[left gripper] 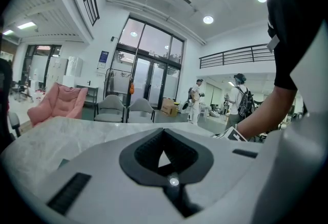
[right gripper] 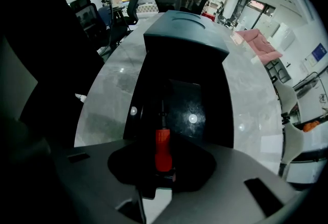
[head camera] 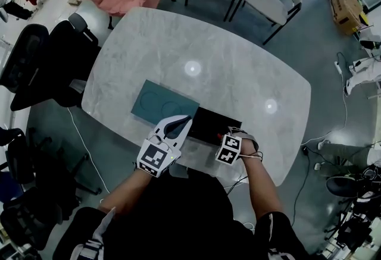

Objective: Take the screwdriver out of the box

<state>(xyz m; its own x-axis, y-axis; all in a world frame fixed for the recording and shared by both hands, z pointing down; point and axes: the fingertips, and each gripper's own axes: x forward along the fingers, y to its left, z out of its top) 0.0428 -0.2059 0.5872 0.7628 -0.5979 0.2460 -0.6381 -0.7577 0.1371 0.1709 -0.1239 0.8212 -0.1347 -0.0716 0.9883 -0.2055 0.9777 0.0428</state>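
One box [right gripper: 205,89], one screwdriver [right gripper: 163,150]

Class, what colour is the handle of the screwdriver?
Orange-red. The screwdriver shows best in the right gripper view.

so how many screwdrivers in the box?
1. A red-handled screwdriver lies in the black box, between the jaws of the right claw. The box's dark corners could hide more.

Bare tabletop [head camera: 238,62] beyond box [head camera: 209,124]; teal lid [head camera: 159,104] blocks left side.
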